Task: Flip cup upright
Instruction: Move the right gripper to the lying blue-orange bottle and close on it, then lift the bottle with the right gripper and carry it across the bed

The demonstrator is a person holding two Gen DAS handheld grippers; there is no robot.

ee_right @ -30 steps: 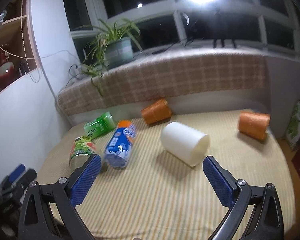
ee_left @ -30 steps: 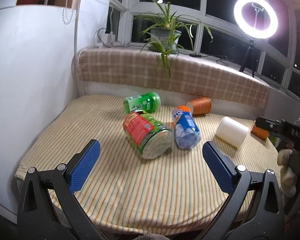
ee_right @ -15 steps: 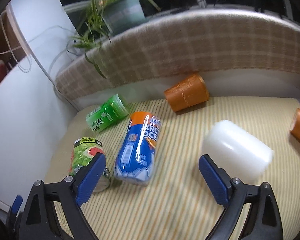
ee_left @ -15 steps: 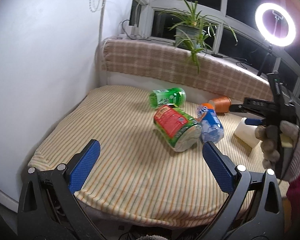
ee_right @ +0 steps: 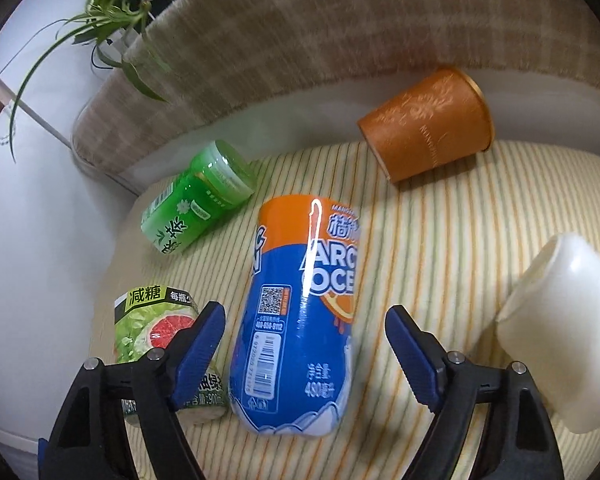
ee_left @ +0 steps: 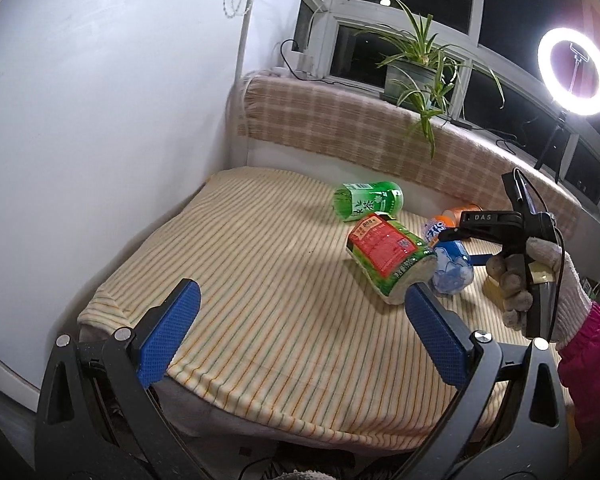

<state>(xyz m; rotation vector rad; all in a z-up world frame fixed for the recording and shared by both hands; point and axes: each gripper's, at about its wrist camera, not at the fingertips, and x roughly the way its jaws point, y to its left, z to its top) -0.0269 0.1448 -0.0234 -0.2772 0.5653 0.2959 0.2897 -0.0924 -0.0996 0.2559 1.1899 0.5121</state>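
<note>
Right wrist view, right gripper [ee_right: 305,344] spread wide around blue-orange cup [ee_right: 300,312] lying on striped cloth [ee_right: 440,240], long axis running away, orange end far, left gripper [ee_left: 300,316] apart, well short.

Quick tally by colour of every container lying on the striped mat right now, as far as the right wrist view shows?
Green: 2, the green tea container and the grapefruit-label container
Blue and orange: 1, the blue container
Orange: 1, the orange cup
White: 1, the white cup
Total: 5, all on their sides
</note>
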